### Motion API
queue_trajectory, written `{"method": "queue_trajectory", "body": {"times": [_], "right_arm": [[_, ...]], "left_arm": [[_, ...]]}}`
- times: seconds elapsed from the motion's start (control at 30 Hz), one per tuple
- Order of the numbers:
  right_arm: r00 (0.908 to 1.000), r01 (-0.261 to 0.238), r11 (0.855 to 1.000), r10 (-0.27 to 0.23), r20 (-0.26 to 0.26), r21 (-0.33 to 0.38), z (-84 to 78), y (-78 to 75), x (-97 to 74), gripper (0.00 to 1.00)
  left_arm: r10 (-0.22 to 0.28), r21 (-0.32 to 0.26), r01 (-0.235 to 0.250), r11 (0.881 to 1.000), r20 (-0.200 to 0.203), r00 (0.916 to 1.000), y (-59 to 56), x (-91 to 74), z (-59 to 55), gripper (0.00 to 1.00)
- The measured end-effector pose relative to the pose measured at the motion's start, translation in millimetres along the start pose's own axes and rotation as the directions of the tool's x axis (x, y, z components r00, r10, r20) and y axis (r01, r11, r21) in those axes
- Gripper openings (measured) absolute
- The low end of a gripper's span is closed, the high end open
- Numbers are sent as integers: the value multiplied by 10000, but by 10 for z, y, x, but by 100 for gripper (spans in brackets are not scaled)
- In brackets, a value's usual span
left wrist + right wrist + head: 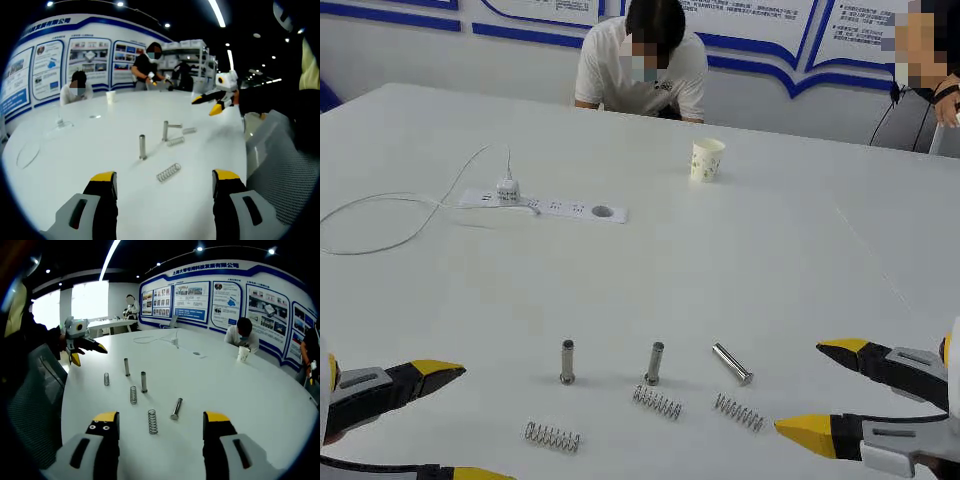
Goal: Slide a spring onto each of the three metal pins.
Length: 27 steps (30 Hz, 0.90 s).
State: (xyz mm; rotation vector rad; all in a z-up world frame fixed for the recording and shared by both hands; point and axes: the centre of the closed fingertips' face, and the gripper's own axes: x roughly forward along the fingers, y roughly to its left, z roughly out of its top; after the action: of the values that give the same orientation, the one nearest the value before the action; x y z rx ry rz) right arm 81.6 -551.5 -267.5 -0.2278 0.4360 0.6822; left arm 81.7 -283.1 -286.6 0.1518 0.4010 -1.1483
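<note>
Left gripper (482,424) and right gripper (800,387) both spread wide, empty, three loose springs (656,402) between them on white table (770,260), just beyond, two upright pins (567,361), third pin (731,364) toppled rightmost, cup (707,159), power strip (545,206) farther, poster wall (750,20)

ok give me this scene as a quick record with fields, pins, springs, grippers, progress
pins: three; left pin and middle pin upright, right pin lying flat
springs: left spring, middle spring, right spring, all loose on the table, none on a pin
left gripper: open, empty
right gripper: open, empty
farther back: paper cup, power strip
progress: no spring fitted yet
</note>
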Motion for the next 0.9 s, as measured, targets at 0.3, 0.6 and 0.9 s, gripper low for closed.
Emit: {"method": "queue_trajectory", "body": {"times": [0.3, 0.6, 0.9], "right_arm": [[9999, 136, 9999, -135, -51, 86, 131, -70, 114, 63], [9974, 466, 9988, -460, -548, 112, 182, -181, 259, 54], [9888, 944, 9952, -909, -1184, 240, 223, -328, 459, 43]], "left_arm": [[-45, -28, 45, 10000, 12, 10000, -16, 4, 10, 79], [-50, -78, 50, 10000, 11, 10000, -8, 3, 6, 78], [-42, -102, 42, 9999, 20, 10000, -5, 1, -2, 77]]}}
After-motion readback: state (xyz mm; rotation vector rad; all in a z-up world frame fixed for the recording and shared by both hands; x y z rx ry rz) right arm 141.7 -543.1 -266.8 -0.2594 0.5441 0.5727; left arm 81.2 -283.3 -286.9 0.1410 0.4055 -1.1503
